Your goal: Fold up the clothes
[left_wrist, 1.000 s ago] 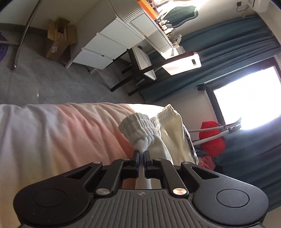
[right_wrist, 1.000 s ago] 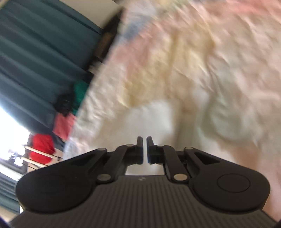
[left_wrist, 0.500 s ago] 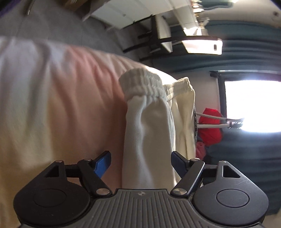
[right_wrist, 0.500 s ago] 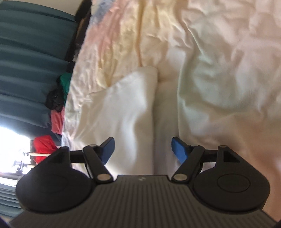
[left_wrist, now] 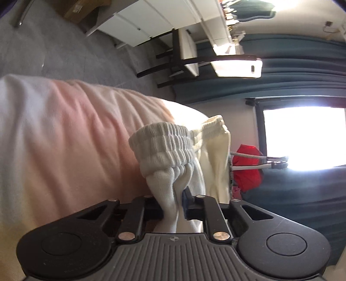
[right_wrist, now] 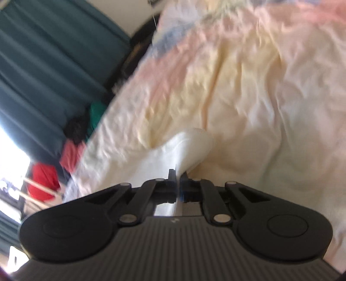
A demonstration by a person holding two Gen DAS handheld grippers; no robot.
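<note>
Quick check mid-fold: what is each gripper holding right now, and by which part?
Both hold the cream sweatpants. The left gripper is shut on bunched fabric just below the elastic waistband. The right gripper pinches a plain fabric fold; which part is unclear.

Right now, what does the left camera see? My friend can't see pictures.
The left tongs are pinched shut on bunched white cloth just below the stretchy cuff of a cream garment. It lies on a pink and white bedsheet. Behind are a bright window, blue curtains and white drawers.
</note>
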